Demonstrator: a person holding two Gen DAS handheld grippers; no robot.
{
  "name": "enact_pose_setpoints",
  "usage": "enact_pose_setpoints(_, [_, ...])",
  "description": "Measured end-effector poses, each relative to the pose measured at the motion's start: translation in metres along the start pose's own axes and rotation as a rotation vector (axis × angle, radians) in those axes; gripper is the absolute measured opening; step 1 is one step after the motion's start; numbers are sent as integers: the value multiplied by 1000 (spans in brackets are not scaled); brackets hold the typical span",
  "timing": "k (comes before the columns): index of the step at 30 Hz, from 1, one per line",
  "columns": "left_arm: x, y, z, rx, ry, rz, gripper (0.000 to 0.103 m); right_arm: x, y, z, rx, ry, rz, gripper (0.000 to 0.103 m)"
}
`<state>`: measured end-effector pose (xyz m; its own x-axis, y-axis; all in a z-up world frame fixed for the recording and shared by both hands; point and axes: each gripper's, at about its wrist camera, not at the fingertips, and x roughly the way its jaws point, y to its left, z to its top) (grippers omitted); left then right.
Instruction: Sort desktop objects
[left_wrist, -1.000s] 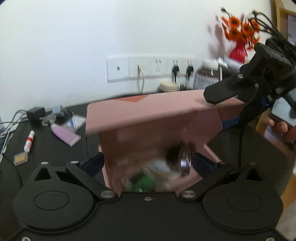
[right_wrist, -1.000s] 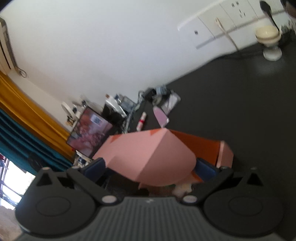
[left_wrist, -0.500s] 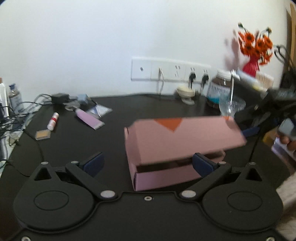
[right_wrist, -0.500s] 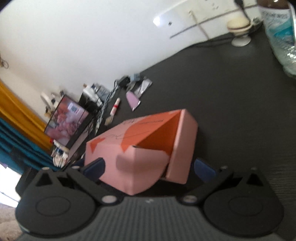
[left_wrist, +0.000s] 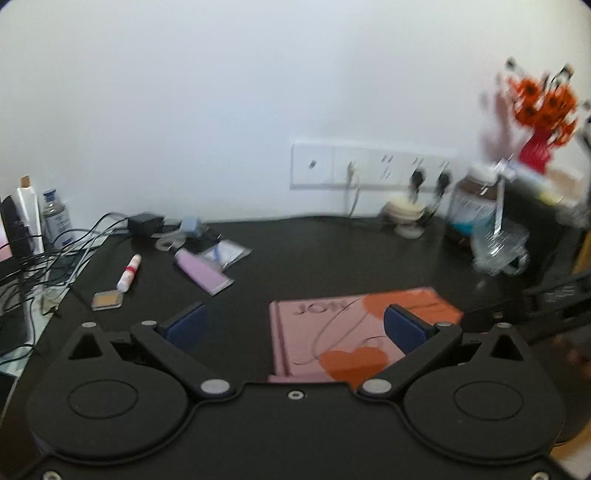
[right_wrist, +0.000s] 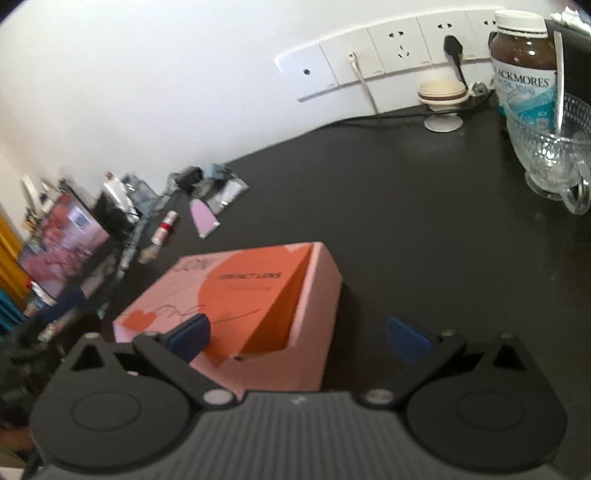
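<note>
A closed pink cardboard box with orange hearts (right_wrist: 236, 306) lies flat on the black desk (right_wrist: 424, 229). The right gripper (right_wrist: 299, 334) hovers just above the box's near end, jaws spread wide, gripping nothing. Beyond the box lie a lilac tube (right_wrist: 203, 218) and a red-banded white stick (right_wrist: 166, 227); far right of it stands a clear glass cup (right_wrist: 550, 147).

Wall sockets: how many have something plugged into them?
3 in the left wrist view: a pale cable in the second plate from the left, and two black plugs farther right. The right wrist view crops the strip, showing only the cable and one plug.
</note>
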<state>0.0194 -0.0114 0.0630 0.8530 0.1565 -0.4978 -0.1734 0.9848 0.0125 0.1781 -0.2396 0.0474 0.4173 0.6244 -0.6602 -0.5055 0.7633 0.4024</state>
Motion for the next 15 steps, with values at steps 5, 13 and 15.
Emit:
enact_pose_setpoints(5, [24,-6,-8,54,102,63,103,3,-1,-5,-22,15,-42,102])
enact_pose_setpoints(13, [32,-6,-18,64,136,63,103,7,-5,-9,-29,33,-76,102])
enact_pose_setpoints(15, [33,-6,-20,68,138,61,103,7,-4,-10,-37,28,-78,102])
